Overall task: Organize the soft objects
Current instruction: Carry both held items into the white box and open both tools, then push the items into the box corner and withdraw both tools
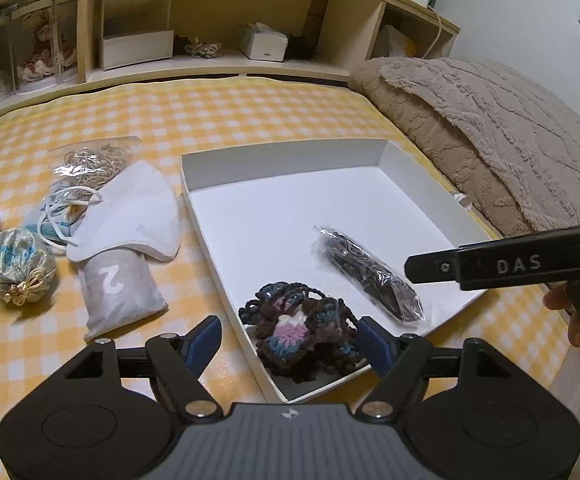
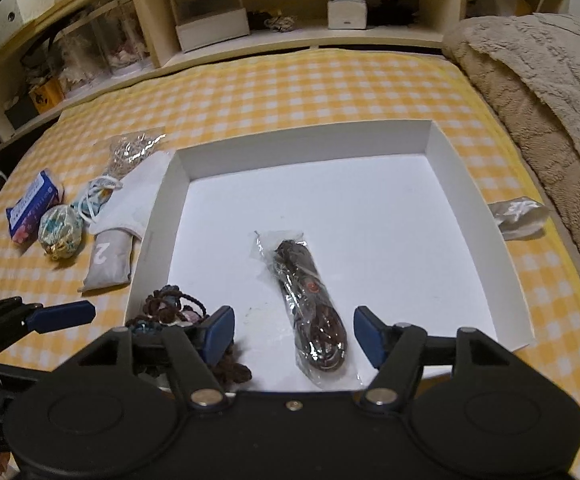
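A white shallow box [image 1: 282, 162] [image 2: 306, 136] lies on the yellow checked cloth. In it lie a crocheted dark, pink and blue piece [image 1: 302, 332] [image 2: 174, 304] at the near left corner and a clear bag of dark cord [image 1: 370, 272] [image 2: 310, 312]. My left gripper [image 1: 290, 340] is open, its blue fingers either side of the crocheted piece, just above it. My right gripper [image 2: 294, 336] is open over the near end of the cord bag. Left of the box lie a white mask [image 1: 130, 212], a grey pouch marked 2 [image 1: 118, 292] [image 2: 108, 260] and a floral pouch [image 1: 18, 264] [image 2: 60, 232].
A bag of rubber bands [image 1: 90, 164] and a blue tissue pack [image 2: 32, 206] lie at the left. A beige blanket [image 1: 490, 128] [image 2: 550, 100] is heaped at the right, with a small silvery bag [image 2: 518, 216] beside it. Shelves [image 1: 210, 20] run along the back.
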`<action>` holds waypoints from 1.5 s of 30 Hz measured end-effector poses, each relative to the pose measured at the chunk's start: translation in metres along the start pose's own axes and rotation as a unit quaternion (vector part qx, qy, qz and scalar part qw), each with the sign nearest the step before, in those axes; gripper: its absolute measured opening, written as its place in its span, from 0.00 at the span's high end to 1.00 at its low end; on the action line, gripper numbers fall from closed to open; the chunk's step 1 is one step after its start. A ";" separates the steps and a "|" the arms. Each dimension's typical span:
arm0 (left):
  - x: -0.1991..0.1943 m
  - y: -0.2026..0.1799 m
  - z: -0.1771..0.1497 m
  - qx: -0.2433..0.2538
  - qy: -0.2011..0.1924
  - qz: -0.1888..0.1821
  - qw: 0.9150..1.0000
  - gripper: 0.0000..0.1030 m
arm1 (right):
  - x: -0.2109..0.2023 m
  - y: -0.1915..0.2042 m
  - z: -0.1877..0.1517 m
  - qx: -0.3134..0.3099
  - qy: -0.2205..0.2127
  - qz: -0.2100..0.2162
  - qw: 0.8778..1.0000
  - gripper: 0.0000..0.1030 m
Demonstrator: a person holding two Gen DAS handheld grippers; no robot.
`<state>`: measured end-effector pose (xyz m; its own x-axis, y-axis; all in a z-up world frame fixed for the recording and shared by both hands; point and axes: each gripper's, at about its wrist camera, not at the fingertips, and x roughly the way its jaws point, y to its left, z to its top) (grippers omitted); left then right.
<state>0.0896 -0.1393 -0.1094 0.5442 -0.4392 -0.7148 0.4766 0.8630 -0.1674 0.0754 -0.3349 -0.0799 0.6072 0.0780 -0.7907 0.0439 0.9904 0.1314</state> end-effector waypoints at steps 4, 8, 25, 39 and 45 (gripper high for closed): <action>-0.003 0.001 0.001 -0.007 -0.004 0.003 1.000 0.23 | -0.002 -0.001 0.001 0.007 -0.006 -0.001 1.000 0.35; -0.004 0.001 0.002 -0.012 -0.005 0.006 1.000 0.21 | 0.006 -0.009 0.004 0.026 -0.001 -0.004 1.000 0.43; 0.010 0.012 0.000 -0.025 0.011 0.021 0.999 0.21 | 0.067 -0.022 0.001 0.076 0.103 0.002 0.992 0.69; 0.004 0.011 0.001 -0.027 0.001 0.022 0.999 0.21 | 0.023 -0.023 0.002 0.072 0.039 0.025 0.996 0.60; -0.003 0.008 0.003 -0.024 -0.008 0.021 0.999 0.20 | -0.001 -0.022 0.002 0.077 -0.009 0.021 0.997 0.53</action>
<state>0.0940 -0.1323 -0.1064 0.5741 -0.4049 -0.7116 0.4185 0.8921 -0.1700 0.0750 -0.3566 -0.0808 0.6253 0.1165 -0.7717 0.1374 0.9569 0.2559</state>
